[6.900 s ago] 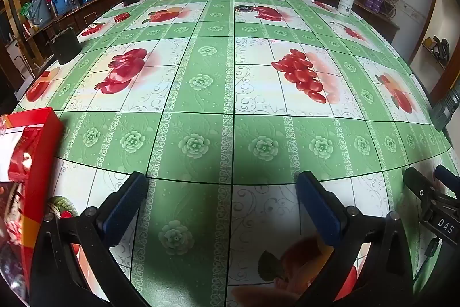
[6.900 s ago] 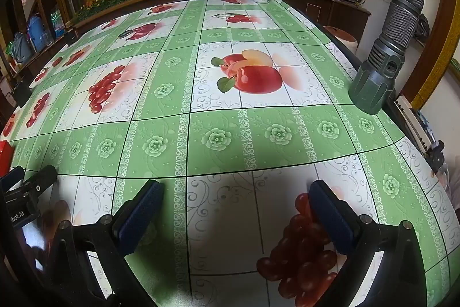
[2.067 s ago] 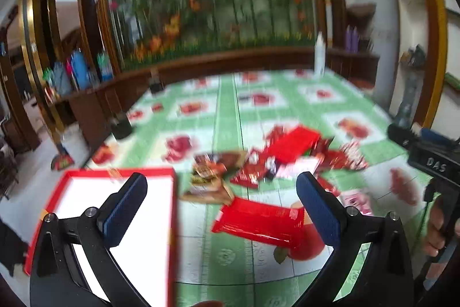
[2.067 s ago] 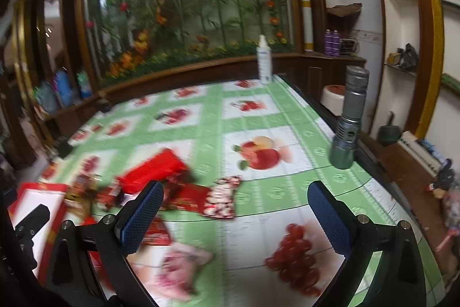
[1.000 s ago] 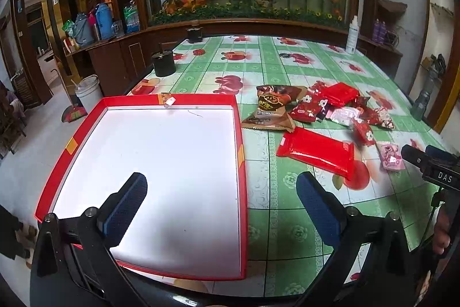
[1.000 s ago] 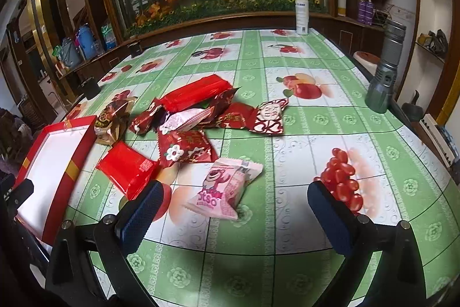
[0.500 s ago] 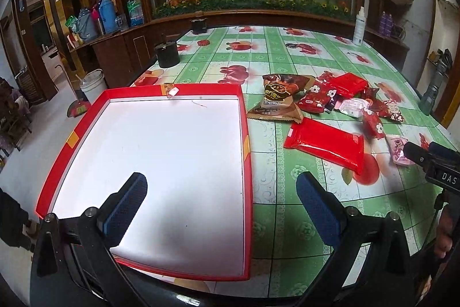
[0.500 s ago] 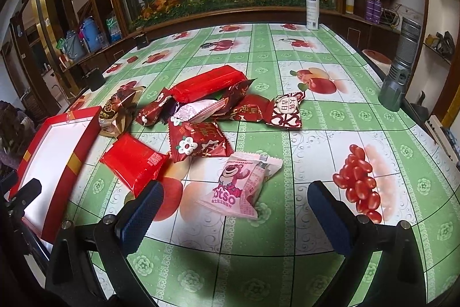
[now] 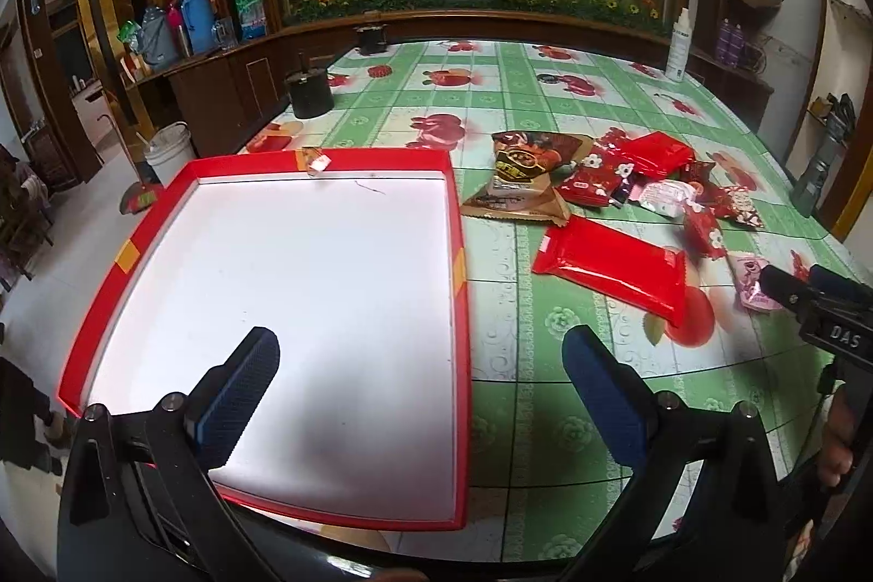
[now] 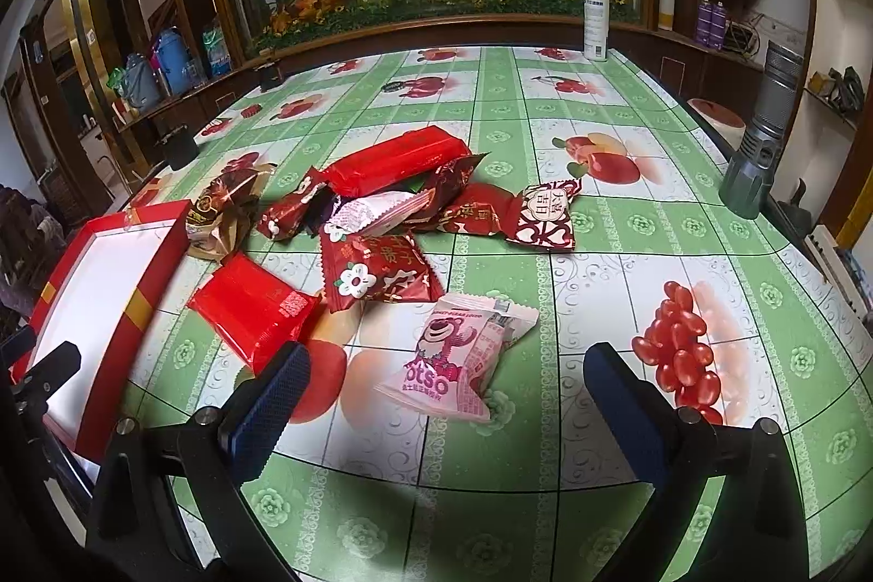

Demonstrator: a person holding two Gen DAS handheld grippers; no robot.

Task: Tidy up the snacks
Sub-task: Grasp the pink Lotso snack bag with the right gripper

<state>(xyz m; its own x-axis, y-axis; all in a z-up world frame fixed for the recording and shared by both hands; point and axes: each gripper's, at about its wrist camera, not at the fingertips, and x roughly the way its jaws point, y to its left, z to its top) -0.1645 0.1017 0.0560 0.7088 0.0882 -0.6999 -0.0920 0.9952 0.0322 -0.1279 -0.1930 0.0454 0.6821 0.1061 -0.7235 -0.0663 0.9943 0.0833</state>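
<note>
A red-rimmed tray (image 9: 457, 222) with a bare white floor lies at the table's near left; its rim (image 10: 158, 265) also shows in the right wrist view. To its right is a heap of several snack packs: a flat red pack (image 9: 611, 263) (image 10: 253, 306), a brown bag (image 9: 518, 175) (image 10: 221, 205), a long red pack (image 10: 395, 159) and a pink Lotso pack (image 10: 461, 355) (image 9: 753, 279). My left gripper (image 9: 420, 380) hangs open over the tray's near right part. My right gripper (image 10: 444, 396) is open just short of the pink pack, holding nothing.
A white spray bottle (image 10: 596, 17) stands at the table's far edge and a grey torch (image 10: 761, 145) at its right edge. Two dark pots (image 9: 311, 91) sit at the far left. A white bucket (image 9: 170, 151) is on the floor beyond the tray.
Both grippers, earlier low over bare tablecloth, now look down on the tray and the snack heap. In the last half second both views crept slightly closer; the jaws stayed open.
</note>
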